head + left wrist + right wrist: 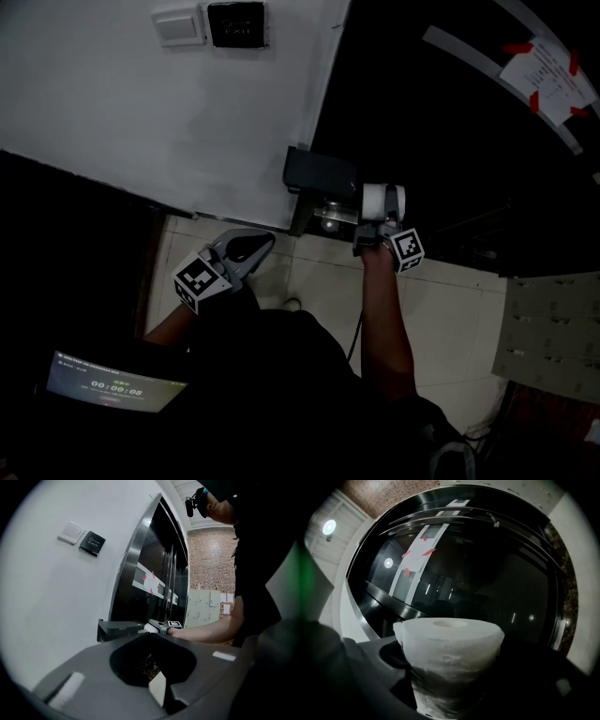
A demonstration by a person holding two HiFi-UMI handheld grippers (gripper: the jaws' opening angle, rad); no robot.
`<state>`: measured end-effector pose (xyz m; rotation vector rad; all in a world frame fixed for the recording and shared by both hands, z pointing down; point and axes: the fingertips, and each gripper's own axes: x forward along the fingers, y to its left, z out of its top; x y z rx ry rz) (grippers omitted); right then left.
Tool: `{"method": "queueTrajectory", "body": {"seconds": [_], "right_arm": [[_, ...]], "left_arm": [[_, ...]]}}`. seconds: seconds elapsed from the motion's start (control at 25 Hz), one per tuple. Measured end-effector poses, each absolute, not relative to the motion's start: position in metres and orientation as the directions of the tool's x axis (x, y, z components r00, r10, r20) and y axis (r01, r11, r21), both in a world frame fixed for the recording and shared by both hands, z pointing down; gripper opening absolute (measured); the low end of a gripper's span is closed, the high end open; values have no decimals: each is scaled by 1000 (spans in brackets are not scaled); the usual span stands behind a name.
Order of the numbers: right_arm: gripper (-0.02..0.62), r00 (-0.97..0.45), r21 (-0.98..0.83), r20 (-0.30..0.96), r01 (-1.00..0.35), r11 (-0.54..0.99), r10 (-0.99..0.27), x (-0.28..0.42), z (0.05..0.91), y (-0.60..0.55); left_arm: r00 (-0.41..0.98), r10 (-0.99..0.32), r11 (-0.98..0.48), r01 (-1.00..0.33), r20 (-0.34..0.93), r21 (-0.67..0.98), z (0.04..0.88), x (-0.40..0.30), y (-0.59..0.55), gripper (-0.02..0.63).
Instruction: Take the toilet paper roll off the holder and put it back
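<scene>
**A:** Left gripper view first. What are the jaws doing?

**B:** The left gripper [152, 641] has its jaws pressed together, with nothing between them. It is level and faces the white wall [47, 602]. High on that wall are a light switch [70, 531] and, just beside it, a dark exit plate [92, 543].

**A:** And in the head view, starting at the left?

**B:** A lit screen [112, 386] glows in the lower left corner. The left gripper is over the pale tiled floor [450, 300], apart from the holder [317, 173] and lower left of it.

**A:** Where is the holder?

**B:** It is a dark box on the wall's right edge, where the wall meets the black glass door [450, 112]. A shiny metal part [330, 217] shows under it.

**A:** And the roll?

**B:** The toilet paper roll [384, 197] is off the holder, just beside its right end. The right gripper [380, 214] holds it at the end of the person's bare forearm [386, 314]. I cannot tell whether the roll touches the holder.

**A:** How firm is the grip?

**B:** The right gripper view shows the jaws wide apart but pinching the roll from both sides. The paper is squeezed narrower where they press. The core hole faces up in that view.

**A:** Anything further right?

**B:** A paper notice [548, 67] is fixed to the glass door with red tape.
</scene>
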<state>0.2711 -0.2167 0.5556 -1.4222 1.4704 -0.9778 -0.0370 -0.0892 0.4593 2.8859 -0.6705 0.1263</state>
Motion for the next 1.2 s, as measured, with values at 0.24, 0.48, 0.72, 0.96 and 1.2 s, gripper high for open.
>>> {"method": "queueTrajectory", "body": {"seconds": [0.24,0.48,0.72,0.96,1.2], "right_arm": [[476,80,-999,-30,-26,28,-996,266,600,-210],[476,69,-999,-34,9,35,-997,255,600,-211],[476,53,-999,-39,-13,38,-998,246,602,-217],[476,19,-999,-32,-8,32,-999,228,606,-223],[476,-11,-1000,-20,-13,20,-1000,204,604,-228]], "left_arm": [[894,-430,-883,-446,125,149,459,-37,-88,0],[892,-433,-880,-449,127,154,460,-39,-89,0],[894,-431,-882,-446,126,154,460,-37,-88,2],[892,-434,-880,-450,126,153,461,-39,-89,2],[888,-442,-876,-458,126,151,463,-41,-89,2]]}}
